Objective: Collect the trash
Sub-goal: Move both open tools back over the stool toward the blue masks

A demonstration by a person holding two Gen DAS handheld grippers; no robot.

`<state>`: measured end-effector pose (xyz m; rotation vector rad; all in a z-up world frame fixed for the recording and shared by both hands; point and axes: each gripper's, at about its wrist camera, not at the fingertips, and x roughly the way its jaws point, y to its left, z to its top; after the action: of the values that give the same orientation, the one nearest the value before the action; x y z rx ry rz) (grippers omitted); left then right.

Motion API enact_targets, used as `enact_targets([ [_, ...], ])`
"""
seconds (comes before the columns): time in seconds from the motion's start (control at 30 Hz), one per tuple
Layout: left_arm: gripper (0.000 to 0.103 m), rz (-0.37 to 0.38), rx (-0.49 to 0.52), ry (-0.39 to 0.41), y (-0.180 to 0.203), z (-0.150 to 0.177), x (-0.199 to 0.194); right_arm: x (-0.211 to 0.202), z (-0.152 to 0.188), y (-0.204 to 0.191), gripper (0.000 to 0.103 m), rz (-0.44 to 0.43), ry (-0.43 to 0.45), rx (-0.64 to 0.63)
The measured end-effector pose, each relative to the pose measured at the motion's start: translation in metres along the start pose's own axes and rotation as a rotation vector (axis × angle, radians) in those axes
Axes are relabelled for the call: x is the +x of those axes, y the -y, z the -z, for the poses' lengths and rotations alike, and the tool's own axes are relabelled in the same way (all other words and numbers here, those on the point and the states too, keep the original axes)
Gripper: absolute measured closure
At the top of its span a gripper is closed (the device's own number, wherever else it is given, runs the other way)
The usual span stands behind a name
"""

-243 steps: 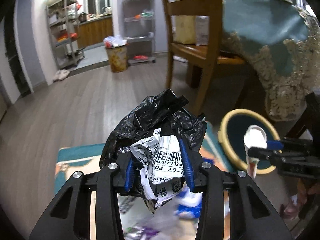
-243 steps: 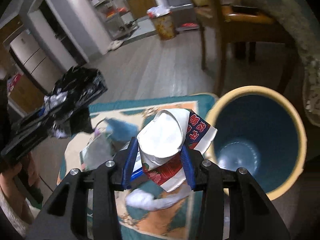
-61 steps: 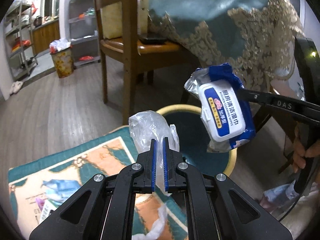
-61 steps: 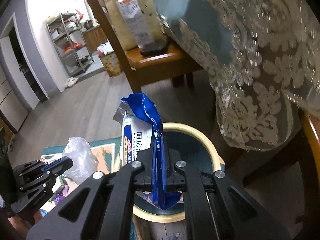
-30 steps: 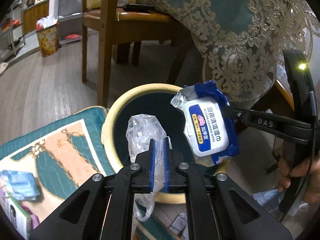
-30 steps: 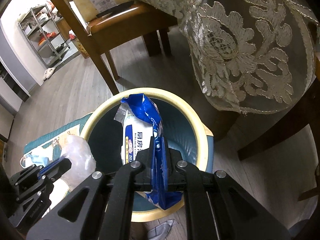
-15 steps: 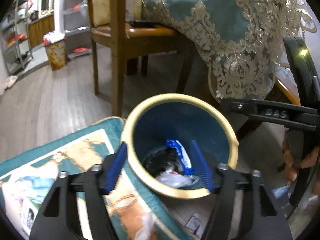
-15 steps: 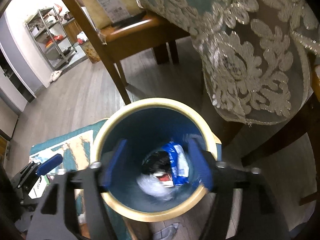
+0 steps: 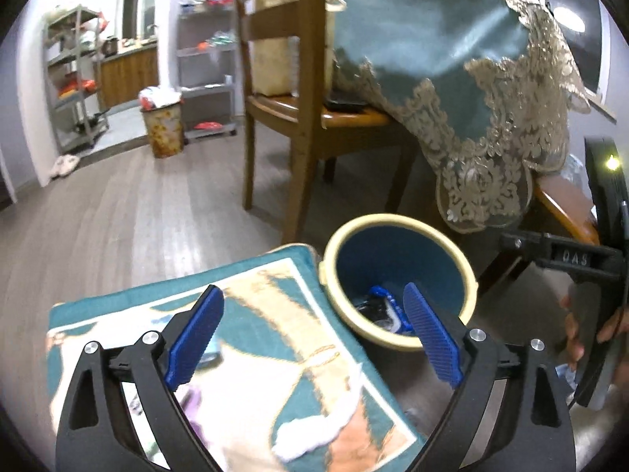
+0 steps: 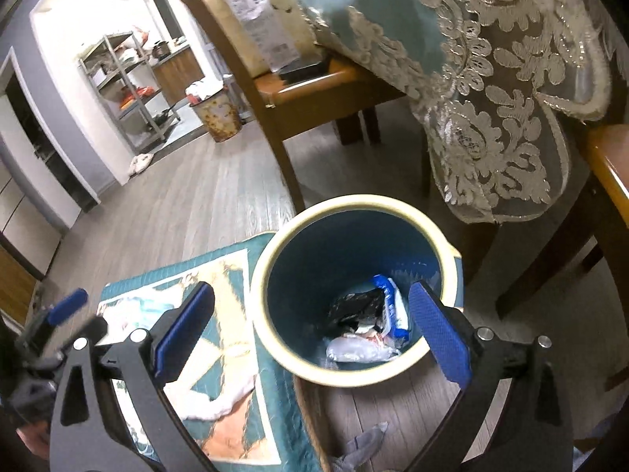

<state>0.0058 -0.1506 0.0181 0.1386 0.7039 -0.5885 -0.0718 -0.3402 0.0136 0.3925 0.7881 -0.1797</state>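
Observation:
A round bin (image 9: 397, 223) (image 10: 346, 373) with a cream rim and blue inside stands on the floor beside a patterned rug (image 9: 251, 271) (image 10: 232, 358). In it lie a blue wet-wipe pack (image 10: 391, 306), a black bag (image 10: 355, 308) and a clear plastic bag (image 10: 354, 350). My left gripper (image 9: 314, 326) is open and empty, above the rug's edge near the bin. My right gripper (image 10: 310, 330) is open and empty, above the bin's mouth. A white tissue (image 9: 310, 432) (image 10: 220, 397) lies on the rug. More scraps lie at the rug's left (image 9: 192, 397).
A wooden chair (image 9: 298, 90) and a table with a teal lace-edged cloth (image 9: 452, 63) stand right behind the bin. A grey scrap (image 10: 365, 444) lies on the wood floor in front of the bin. A second, patterned bin (image 9: 163, 129) stands far back by shelves.
Both grippers opened and dropped the clear plastic bag and the wet-wipe pack into the bin. Since half a second ago the left gripper has pulled back toward the rug.

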Motion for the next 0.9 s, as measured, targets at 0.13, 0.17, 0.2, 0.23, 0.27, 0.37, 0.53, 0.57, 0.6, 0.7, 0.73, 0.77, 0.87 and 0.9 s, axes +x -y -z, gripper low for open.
enact_targets([
  [0.13, 0.01, -0.054, -0.025, 0.028, -0.019, 0.006, -0.035, -0.011, 0.018, -0.017, 0.006, -0.021, 0.006, -0.048],
  [0.17, 0.01, -0.058, -0.038, 0.031, -0.024, 0.01, -0.041, -0.012, 0.022, -0.021, 0.006, -0.025, 0.004, -0.063],
  [0.2, 0.01, -0.065, -0.059, 0.036, -0.032, 0.014, -0.051, -0.012, 0.03, -0.028, 0.006, -0.032, -0.002, -0.079],
  [0.23, 0.01, -0.076, -0.07, 0.036, -0.037, 0.018, -0.058, -0.012, 0.036, -0.033, 0.006, -0.043, -0.011, -0.091],
  [0.27, 0.01, -0.092, -0.078, 0.033, -0.043, 0.023, -0.064, -0.011, 0.042, -0.039, 0.006, -0.053, -0.024, -0.1],
  [0.37, 0.01, -0.146, -0.105, 0.028, -0.063, 0.039, -0.086, -0.005, 0.056, -0.052, 0.006, -0.088, -0.065, -0.1],
  [0.53, 0.01, -0.204, -0.246, -0.002, -0.105, 0.074, -0.112, 0.015, 0.082, -0.081, 0.006, -0.123, -0.184, -0.064],
  [0.57, 0.01, -0.218, -0.275, -0.011, -0.113, 0.082, -0.116, 0.018, 0.084, -0.085, 0.006, -0.136, -0.2, -0.06],
  [0.6, 0.01, -0.228, -0.293, -0.02, -0.12, 0.088, -0.118, 0.021, 0.086, -0.093, 0.006, -0.147, -0.208, -0.059],
  [0.7, 0.01, -0.289, -0.357, -0.057, -0.139, 0.112, -0.125, 0.027, 0.091, -0.115, 0.006, -0.134, -0.203, -0.099],
  [0.73, 0.01, -0.318, -0.381, -0.068, -0.145, 0.124, -0.128, 0.029, 0.095, -0.125, 0.006, -0.125, -0.202, -0.131],
  [0.77, 0.01, -0.338, -0.397, -0.091, -0.151, 0.134, -0.127, 0.03, 0.099, -0.13, 0.006, -0.124, -0.203, -0.149],
  [0.87, 0.01, -0.372, -0.396, -0.164, -0.165, 0.151, -0.119, 0.033, 0.117, -0.149, 0.006, -0.139, -0.225, -0.211],
  [0.9, 0.01, -0.38, -0.397, -0.181, -0.17, 0.155, -0.117, 0.034, 0.127, -0.155, 0.006, -0.148, -0.238, -0.239],
])
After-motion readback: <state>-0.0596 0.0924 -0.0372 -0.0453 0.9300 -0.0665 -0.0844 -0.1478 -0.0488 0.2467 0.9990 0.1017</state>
